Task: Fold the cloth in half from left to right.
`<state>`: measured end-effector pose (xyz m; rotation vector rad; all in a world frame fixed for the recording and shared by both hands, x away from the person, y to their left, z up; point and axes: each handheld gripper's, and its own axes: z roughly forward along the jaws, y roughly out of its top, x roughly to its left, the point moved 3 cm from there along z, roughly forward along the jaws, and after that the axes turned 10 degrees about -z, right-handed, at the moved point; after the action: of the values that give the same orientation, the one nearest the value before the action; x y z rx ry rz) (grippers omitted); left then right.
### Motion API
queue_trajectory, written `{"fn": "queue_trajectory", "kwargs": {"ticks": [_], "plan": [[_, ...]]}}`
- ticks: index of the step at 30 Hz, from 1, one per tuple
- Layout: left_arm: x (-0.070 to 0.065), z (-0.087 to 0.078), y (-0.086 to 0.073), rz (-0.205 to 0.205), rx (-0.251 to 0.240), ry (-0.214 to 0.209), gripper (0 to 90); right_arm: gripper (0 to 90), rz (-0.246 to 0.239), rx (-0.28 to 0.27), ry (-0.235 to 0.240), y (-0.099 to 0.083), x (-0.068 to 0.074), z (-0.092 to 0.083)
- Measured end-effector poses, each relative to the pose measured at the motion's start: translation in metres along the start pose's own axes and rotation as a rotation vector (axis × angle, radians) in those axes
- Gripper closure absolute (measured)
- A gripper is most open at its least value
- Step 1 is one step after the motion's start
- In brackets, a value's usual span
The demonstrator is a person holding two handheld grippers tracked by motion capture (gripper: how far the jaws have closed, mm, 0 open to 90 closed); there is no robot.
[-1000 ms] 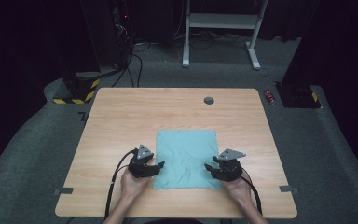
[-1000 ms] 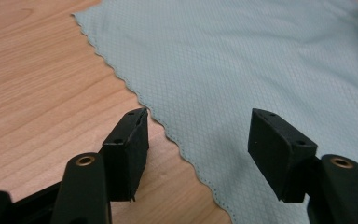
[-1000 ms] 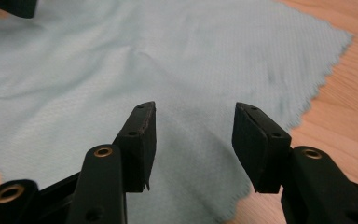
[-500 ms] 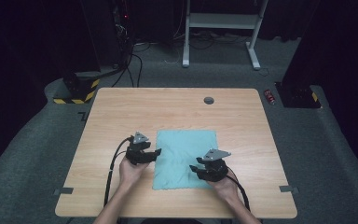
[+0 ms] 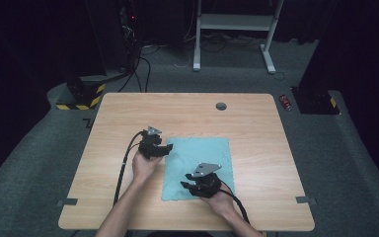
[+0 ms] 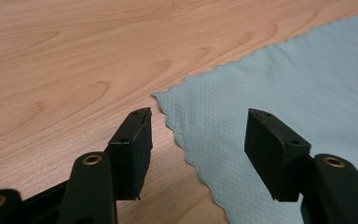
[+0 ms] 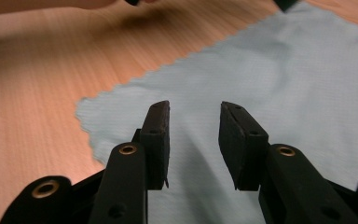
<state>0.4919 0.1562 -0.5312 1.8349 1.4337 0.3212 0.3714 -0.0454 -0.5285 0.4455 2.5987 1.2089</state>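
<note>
Pale teal square microfibre cloth [image 5: 197, 165] flat at lower centre of the light wooden table [image 5: 256, 123]. Left gripper [image 5: 167, 148] at its upper-left corner, jaws apart and just closing, empty. Right gripper [image 5: 186, 186] over the lower-left corner, jaws narrowing, nothing pinched. Dark carpeted room beyond.

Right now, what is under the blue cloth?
The blue cloth lies flat on the wooden table, with wood showing all around its edges. It makes no bump, but anything thin beneath it would be hidden by the cloth.
</note>
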Motion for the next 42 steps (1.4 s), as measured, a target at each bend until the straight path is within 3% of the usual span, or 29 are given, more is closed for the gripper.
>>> {"fn": "queue_trajectory", "kwargs": {"ticks": [3, 5, 9, 19, 23, 28, 32, 37, 42], "plan": [[0.003, 0.007, 0.004, -0.005, 0.034, 0.015, 42.0, 64.2, -0.016, -0.007, 0.029, 0.005, 0.01, 0.008], [0.001, 0.008, 0.009, 0.003, 0.011, 0.019, 42.4, 64.4, -0.029, -0.004, 0.048, 0.008, 0.018, 0.013], [-0.002, 0.014, 0.017, 0.02, 0.021, 0.041, 42.7, 65.0, -0.049, -0.005, 0.084, 0.014, 0.032, 0.021], [0.01, 0.022, 0.016, -0.012, 0.026, 0.071, 43.5, 65.6, -0.109, 0.017, 0.137, 0.023, 0.057, 0.04], [0.011, 0.024, 0.016, -0.007, 0.014, 0.073, 43.5, 67.5, -0.118, 0.038, 0.128, 0.022, 0.061, 0.044], [0.007, 0.029, 0.021, 0.026, 0.039, 0.091, 43.5, 74.7, -0.146, 0.048, 0.089, 0.022, 0.063, 0.044], [0.002, 0.032, 0.021, 0.049, 0.03, 0.109, 47.1, 80.0, -0.172, 0.056, 0.064, 0.022, 0.064, 0.044], [0.005, 0.03, 0.022, 0.04, 0.027, 0.117, 59.5, 87.9, -0.178, 0.065, 0.045, 0.022, 0.065, 0.043], [0.008, 0.03, 0.023, 0.041, 0.03, 0.11, 72.8, 89.1, -0.177, 0.066, 0.041, 0.022, 0.065, 0.043]]}}
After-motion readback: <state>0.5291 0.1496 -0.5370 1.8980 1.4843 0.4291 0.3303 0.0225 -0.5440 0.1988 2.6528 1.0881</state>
